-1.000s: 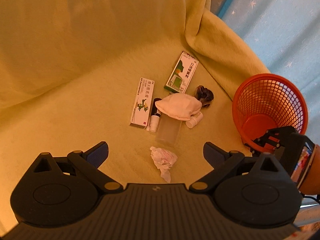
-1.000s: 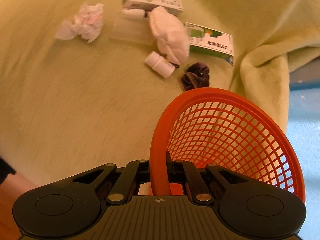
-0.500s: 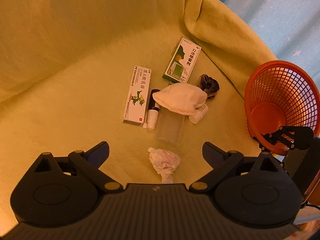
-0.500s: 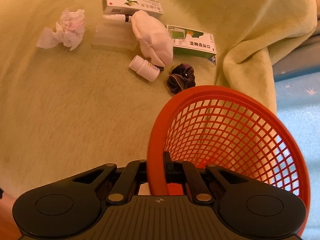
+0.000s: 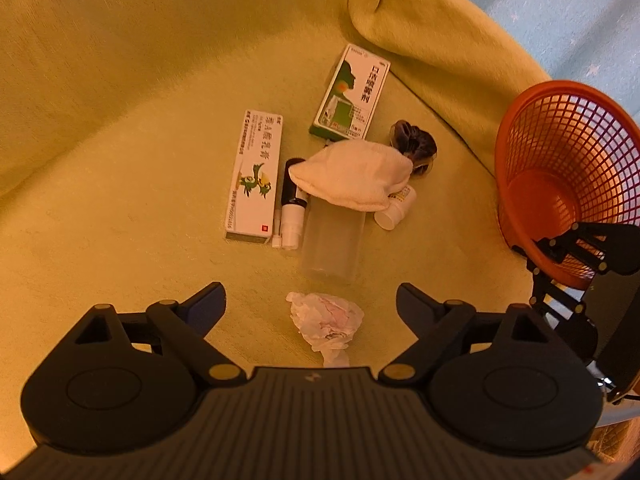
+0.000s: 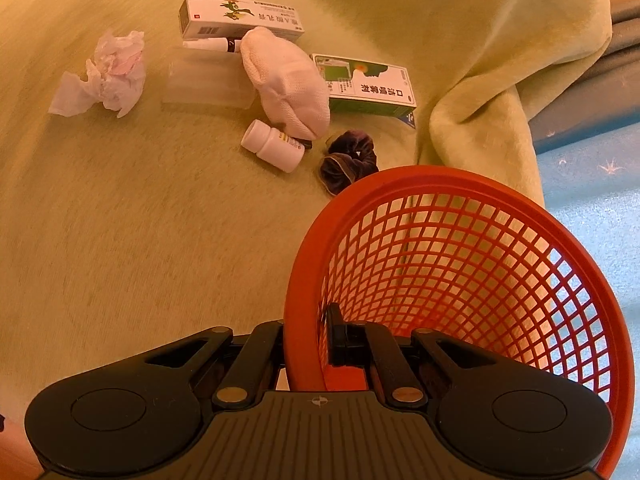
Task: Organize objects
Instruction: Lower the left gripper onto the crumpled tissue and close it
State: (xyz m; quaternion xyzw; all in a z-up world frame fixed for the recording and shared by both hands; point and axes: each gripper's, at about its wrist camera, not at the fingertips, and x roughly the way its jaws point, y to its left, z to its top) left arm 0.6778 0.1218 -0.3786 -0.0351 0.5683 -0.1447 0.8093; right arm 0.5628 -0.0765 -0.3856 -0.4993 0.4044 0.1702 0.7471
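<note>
My right gripper (image 6: 308,332) is shut on the rim of an empty orange mesh basket (image 6: 472,264), which also shows at the right edge (image 5: 560,168) of the left wrist view. My left gripper (image 5: 310,302) hangs open just above a crumpled tissue (image 5: 324,322). Beyond the tissue lie a clear plastic box (image 5: 332,240), a white sock (image 5: 352,180), a small white pill bottle (image 5: 396,208), a spray bottle (image 5: 290,208), two medicine cartons (image 5: 256,176) (image 5: 352,94) and a dark scrunchie (image 5: 414,144). The sock partly covers the clear box and the pill bottle.
Everything rests on a yellow-green blanket (image 5: 120,160) that rises in folds at the back and right (image 5: 440,52). A light blue starred fabric (image 6: 592,208) shows beyond the blanket's right edge. Bare blanket stretches to the left of the pile.
The left gripper has come down toward the crumpled tissue, which now sits between its open fingers. The basket held by the right gripper has shifted right and slightly away from the pile.
</note>
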